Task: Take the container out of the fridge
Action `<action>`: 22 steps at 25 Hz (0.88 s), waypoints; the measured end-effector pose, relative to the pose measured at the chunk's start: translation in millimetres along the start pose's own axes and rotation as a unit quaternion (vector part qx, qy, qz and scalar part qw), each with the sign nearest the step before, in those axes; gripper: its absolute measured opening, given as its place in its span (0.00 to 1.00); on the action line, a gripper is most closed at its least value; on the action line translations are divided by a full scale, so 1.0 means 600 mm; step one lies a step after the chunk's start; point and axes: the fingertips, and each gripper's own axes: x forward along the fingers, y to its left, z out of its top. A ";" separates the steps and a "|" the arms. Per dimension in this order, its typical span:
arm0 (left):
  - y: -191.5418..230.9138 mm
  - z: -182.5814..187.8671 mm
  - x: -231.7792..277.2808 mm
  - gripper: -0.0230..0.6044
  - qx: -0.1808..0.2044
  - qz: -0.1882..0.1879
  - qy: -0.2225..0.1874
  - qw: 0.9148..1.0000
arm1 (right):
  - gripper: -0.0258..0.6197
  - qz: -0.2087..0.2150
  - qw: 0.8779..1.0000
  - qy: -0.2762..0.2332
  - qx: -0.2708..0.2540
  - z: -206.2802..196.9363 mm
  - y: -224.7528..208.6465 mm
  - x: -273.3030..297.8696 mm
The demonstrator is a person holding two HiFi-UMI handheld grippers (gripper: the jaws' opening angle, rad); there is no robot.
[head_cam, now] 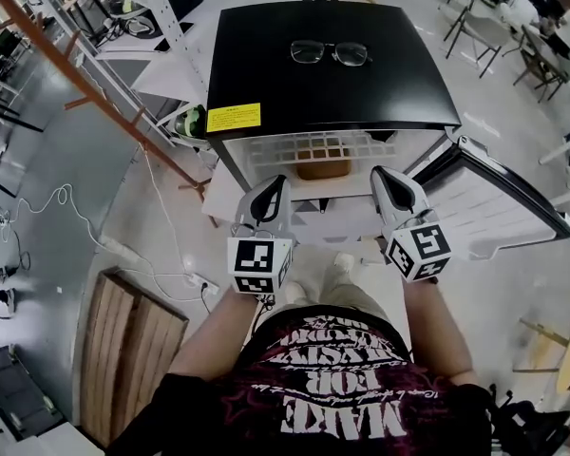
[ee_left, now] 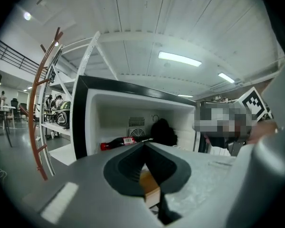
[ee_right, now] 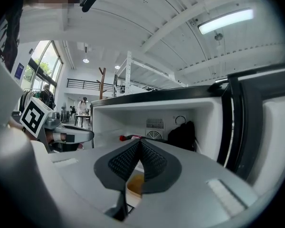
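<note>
The small black-topped fridge (head_cam: 332, 88) stands open, its door (head_cam: 499, 193) swung to the right. A brown container (head_cam: 323, 166) sits inside under a white wire shelf (head_cam: 309, 146). My left gripper (head_cam: 279, 182) and right gripper (head_cam: 381, 173) hover just in front of the opening, either side of the container, both shut and holding nothing. In the left gripper view the shut left gripper (ee_left: 145, 144) hides most of the container (ee_left: 150, 188). The right gripper view has the container (ee_right: 135, 182) peeking out below the shut right gripper (ee_right: 140, 141).
A red-capped bottle (ee_left: 119, 142) lies at the back of the fridge beside a black object (ee_left: 163, 132). A pair of glasses (head_cam: 330, 53) rests on the fridge top near a yellow sticker (head_cam: 234, 118). A wooden pallet (head_cam: 133, 350) and a cable (head_cam: 161, 245) lie on the floor to the left.
</note>
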 end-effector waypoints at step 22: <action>0.033 -0.121 0.083 0.04 -0.038 0.047 0.083 0.995 | 0.08 0.030 0.995 0.093 0.015 -0.143 -0.052 0.080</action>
